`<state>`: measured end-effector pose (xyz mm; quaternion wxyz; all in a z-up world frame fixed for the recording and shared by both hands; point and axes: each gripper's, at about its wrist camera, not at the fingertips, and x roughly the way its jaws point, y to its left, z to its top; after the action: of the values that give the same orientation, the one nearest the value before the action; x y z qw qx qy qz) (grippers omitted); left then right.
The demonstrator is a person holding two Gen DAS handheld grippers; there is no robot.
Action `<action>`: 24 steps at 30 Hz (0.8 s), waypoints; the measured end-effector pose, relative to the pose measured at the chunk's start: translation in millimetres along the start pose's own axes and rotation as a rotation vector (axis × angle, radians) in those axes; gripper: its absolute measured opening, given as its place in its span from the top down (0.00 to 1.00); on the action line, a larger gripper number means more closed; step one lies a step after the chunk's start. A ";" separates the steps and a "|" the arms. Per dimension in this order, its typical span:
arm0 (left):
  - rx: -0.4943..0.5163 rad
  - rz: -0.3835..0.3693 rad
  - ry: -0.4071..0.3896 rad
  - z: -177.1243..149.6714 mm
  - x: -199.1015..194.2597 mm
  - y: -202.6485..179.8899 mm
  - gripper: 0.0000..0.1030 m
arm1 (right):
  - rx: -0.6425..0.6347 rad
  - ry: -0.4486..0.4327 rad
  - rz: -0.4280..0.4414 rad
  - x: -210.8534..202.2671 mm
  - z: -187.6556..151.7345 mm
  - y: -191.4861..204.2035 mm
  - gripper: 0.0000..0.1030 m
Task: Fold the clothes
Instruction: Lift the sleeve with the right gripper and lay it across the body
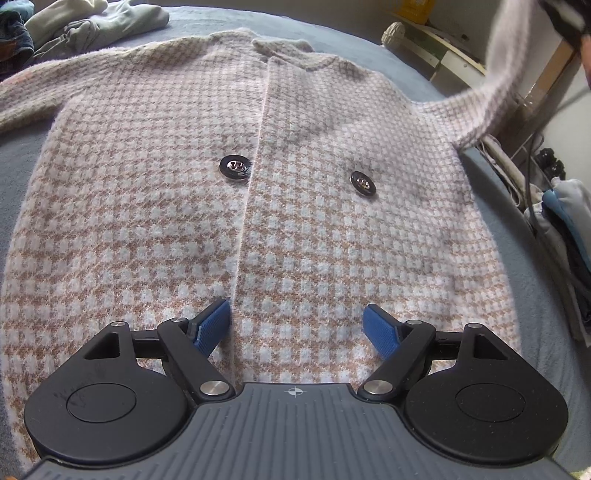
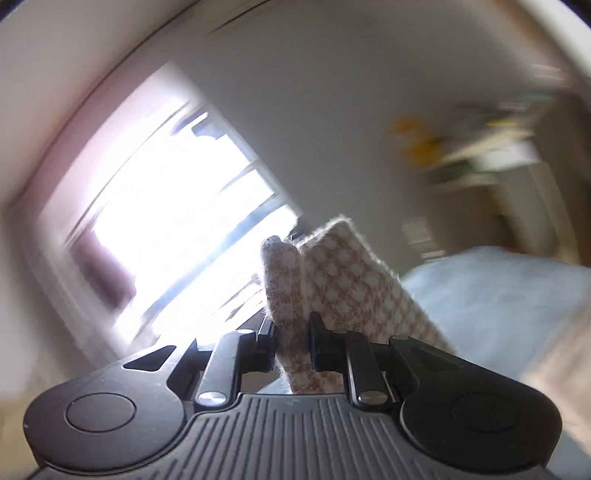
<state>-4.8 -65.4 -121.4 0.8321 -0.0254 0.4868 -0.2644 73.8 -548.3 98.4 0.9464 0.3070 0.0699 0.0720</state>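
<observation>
A tan-and-white houndstooth cardigan (image 1: pixel 229 206) lies flat, front up, on a blue bed (image 1: pixel 22 162), with two dark buttons (image 1: pixel 235 167) near its centre seam. My left gripper (image 1: pixel 297 315) hovers over the lower hem, open, its blue pads (image 1: pixel 214 325) spread with nothing between them. The cardigan's right sleeve (image 1: pixel 491 74) rises off the bed toward the top right corner. In the right wrist view my right gripper (image 2: pixel 293 334) is shut on that sleeve's cuff (image 2: pixel 332 288), held up against a bright window. That view is blurred.
A heap of other clothes (image 1: pixel 74 22) lies at the bed's far left corner. A wooden shelf (image 1: pixel 443 40) and a pile of fabric and cables (image 1: pixel 561 206) stand off the bed's right edge. The bright window (image 2: pixel 166 229) faces the right gripper.
</observation>
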 end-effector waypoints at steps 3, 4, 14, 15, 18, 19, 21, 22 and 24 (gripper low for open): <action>-0.001 0.002 -0.004 -0.7 0.8 -0.7 0.22 | -0.137 0.125 0.155 50.9 -21.9 64.6 0.83; -0.002 0.001 -0.005 -0.7 0.8 -0.6 0.22 | -0.171 0.163 0.189 65.9 -32.2 82.3 0.83; -0.027 -0.043 -0.016 -0.6 -0.1 7.0 0.21 | -0.344 0.449 0.299 168.0 -170.7 178.8 0.83; -0.031 -0.050 -0.016 -0.6 -0.7 8.5 0.21 | -0.356 0.467 0.295 173.6 -184.2 182.9 0.83; -0.040 -0.070 -0.017 -0.8 -2.7 12.5 0.21 | -0.392 0.531 0.277 190.3 -224.3 194.7 0.83; -0.043 -0.076 -0.018 -1.0 -3.4 13.7 0.21 | -0.409 0.567 0.261 195.3 -237.6 198.1 0.80; -0.049 -0.089 -0.019 -1.3 -4.7 16.0 0.21 | -0.439 0.648 0.228 206.6 -263.5 203.3 0.67; -0.054 -0.096 -0.021 -1.5 -5.2 17.3 0.21 | -0.445 0.705 0.216 212.7 -274.2 203.3 0.53; -0.075 -0.113 -0.024 -1.4 -6.5 21.5 0.21 | -0.453 0.782 0.221 212.4 -287.5 204.7 0.52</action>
<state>0.5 -43.6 -123.4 0.8201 -0.0872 0.4843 -0.2920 212.1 -182.2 -29.8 0.8789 0.0479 0.3710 0.2961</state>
